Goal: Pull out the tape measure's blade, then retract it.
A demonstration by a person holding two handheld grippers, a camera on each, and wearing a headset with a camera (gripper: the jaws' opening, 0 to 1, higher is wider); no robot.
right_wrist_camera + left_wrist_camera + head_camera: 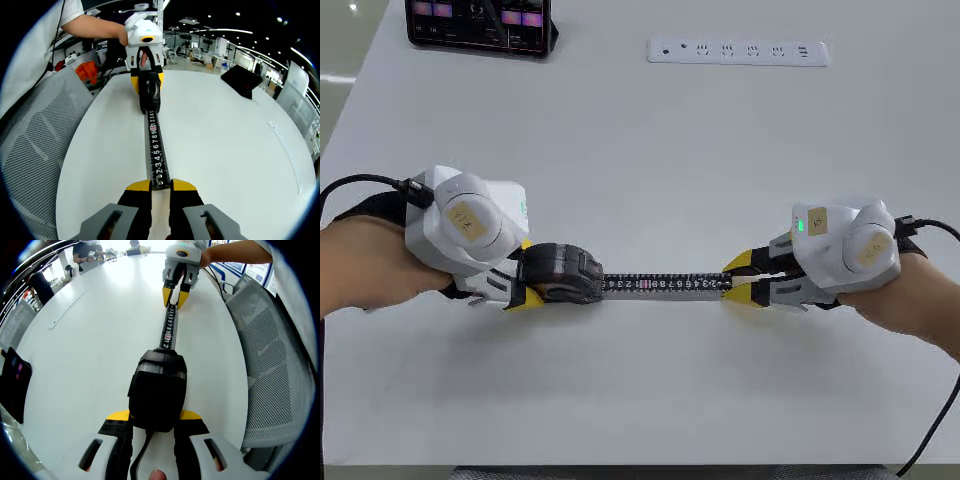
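- Table (620,140): white top. All handling sits close to its near edge, approx. midway along it.
- Tape measure: black case (560,273) toward the left, blade (665,283) drawn out to the right, running roughly parallel w/ the near edge. The printed scale faces up, and its numerals are legible in both gripper views.
- Left gripper (525,272): yellow-tipped jaws clamped on the case, one on each flank. The left gripper view shows the case wedged betw. them, w/ the blade leaving its far side.
- Right gripper (733,280): jaws closed on the free end of the blade. The right gripper view shows the blade tip pinched betw. the yellow tips, edge to edge.
- The blade spans the gap betw. the two grippers in a straight line, low over the table. Whether it touches the surface cannot be judged.
- Left hand (365,265) and right hand (910,300) each wrap a gripper body. A black cable (360,183) leaves the left unit.
- Far edge of the table: white power strip (738,51) right of centre, and a dark tablet (480,22) w/ lit screen toward the far-left corner. Both are well apart from the tape measure.
- Grey mesh chair (270,365): stands just off the near edge, seen in the gripper views.
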